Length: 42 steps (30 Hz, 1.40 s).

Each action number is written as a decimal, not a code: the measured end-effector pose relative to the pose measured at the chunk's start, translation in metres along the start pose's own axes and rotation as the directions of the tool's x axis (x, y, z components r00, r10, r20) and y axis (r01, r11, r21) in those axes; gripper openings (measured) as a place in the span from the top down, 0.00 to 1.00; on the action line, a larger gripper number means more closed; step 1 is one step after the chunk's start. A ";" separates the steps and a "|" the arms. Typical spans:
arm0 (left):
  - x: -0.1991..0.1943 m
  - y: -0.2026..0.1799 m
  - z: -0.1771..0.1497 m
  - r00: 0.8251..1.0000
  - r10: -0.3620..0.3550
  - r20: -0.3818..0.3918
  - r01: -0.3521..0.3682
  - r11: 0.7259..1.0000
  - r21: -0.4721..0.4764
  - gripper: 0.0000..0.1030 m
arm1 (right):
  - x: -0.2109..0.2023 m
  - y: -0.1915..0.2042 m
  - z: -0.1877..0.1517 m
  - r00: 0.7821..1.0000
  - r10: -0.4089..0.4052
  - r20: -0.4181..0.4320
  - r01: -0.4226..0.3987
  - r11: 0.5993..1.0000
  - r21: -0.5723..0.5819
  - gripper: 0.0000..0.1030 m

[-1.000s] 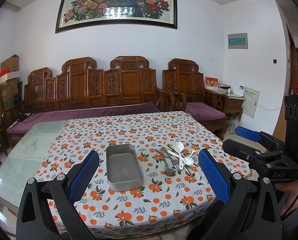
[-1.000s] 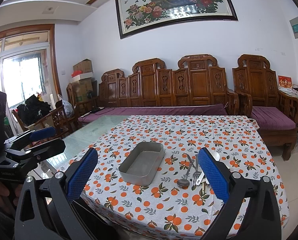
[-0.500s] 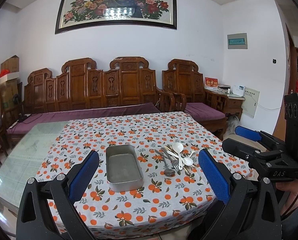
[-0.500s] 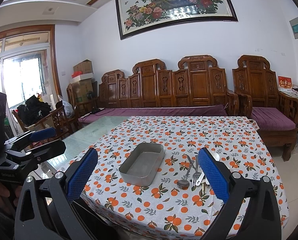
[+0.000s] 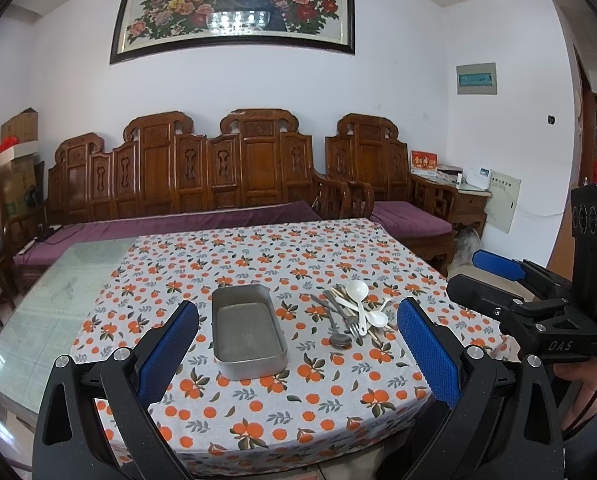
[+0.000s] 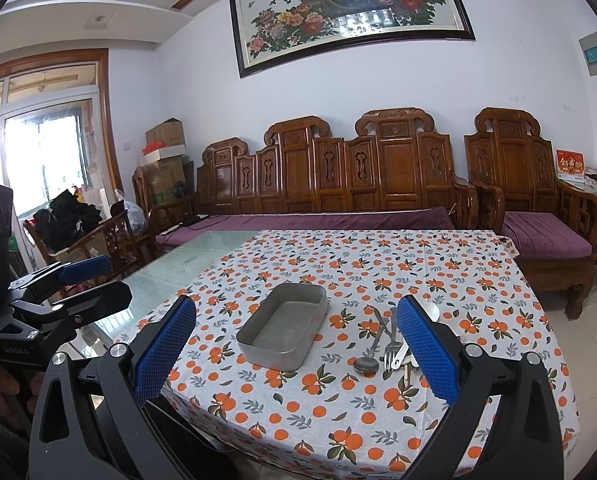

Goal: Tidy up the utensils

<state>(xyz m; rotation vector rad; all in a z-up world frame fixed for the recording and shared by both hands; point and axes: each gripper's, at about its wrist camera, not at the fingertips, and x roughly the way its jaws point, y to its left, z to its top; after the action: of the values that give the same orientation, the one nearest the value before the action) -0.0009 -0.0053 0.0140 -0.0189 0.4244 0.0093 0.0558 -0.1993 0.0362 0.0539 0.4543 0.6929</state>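
An empty metal tray [image 5: 248, 330] sits on the orange-patterned tablecloth [image 5: 298, 260]; it also shows in the right wrist view [image 6: 284, 330]. Right of it lies a pile of utensils [image 5: 352, 312]: metal spoon [image 6: 368, 362], fork [image 6: 390, 350], white plastic spoons [image 5: 358, 292], chopsticks. My left gripper [image 5: 298, 356] is open and empty, held above the table's near edge. My right gripper [image 6: 296, 354] is open and empty, likewise back from the table; its right finger [image 6: 426, 352] hides part of the pile.
Bare glass tabletop [image 5: 38, 304] lies left of the cloth. A carved wooden sofa [image 5: 218, 176] and armchair [image 6: 538, 200] stand behind the table. Each gripper shows at the edge of the other's view [image 5: 538, 304] [image 6: 38, 308].
Both views have shifted very slightly; the tray and utensils have not moved and both grippers stay open.
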 end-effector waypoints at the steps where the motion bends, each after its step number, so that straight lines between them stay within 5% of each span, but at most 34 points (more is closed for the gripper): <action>1: 0.003 0.000 -0.001 1.000 0.003 -0.010 -0.003 1.000 0.000 0.06 | 0.002 -0.001 0.000 1.000 -0.006 -0.005 0.006 1.000 0.001 0.03; 13: 0.053 0.008 -0.023 0.992 -0.002 -0.127 0.002 1.000 -0.003 0.06 | 0.037 -0.036 -0.031 0.995 -0.054 -0.078 0.057 0.998 0.036 0.03; 24: 0.116 0.007 -0.034 0.973 -0.015 -0.229 0.022 0.999 0.025 0.07 | 0.087 -0.073 -0.044 0.979 -0.092 -0.183 0.104 0.993 0.059 0.33; 42: 0.212 -0.008 -0.039 0.939 -0.114 -0.325 0.131 0.991 0.031 0.16 | 0.178 -0.148 -0.067 0.924 -0.147 -0.352 0.196 0.975 0.108 0.55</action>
<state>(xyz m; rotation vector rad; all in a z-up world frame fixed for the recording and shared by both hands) 0.1763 -0.0125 -0.1084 0.0050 0.7511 -0.1296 0.2369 -0.2087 -0.1220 0.0261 0.8343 0.4957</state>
